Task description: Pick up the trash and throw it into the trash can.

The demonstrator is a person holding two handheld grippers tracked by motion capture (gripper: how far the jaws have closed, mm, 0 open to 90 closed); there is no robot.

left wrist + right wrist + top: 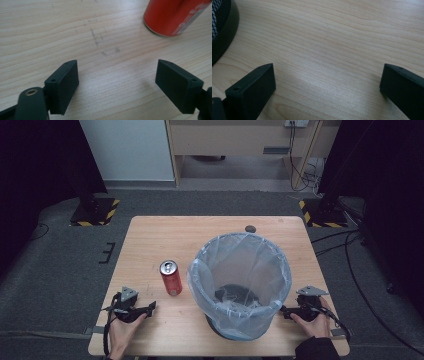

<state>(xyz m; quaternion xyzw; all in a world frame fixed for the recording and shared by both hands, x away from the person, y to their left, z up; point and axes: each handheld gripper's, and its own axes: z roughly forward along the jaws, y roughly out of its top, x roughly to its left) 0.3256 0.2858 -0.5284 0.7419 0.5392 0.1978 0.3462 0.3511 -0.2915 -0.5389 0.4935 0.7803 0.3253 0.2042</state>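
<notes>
A red drink can (171,277) stands upright on the wooden table (160,235), just left of a black mesh bin (240,285) lined with a clear plastic bag. My left gripper (148,309) rests near the front left edge, a short way in front of the can, and is open with nothing between its jaws. In the left gripper view the can (172,16) sits beyond the open left gripper (117,82), up and to the right. My right gripper (283,312) lies at the front right, close beside the bin, also open and empty. The bin's base (223,27) shows left of the open right gripper (328,87).
A small dark round spot (250,228) lies near the table's far edge. Faint pencil marks (100,41) are on the wood ahead of the left gripper. Grey carpet, black stands with yellow-striped feet (95,210) and cables (345,250) surround the table.
</notes>
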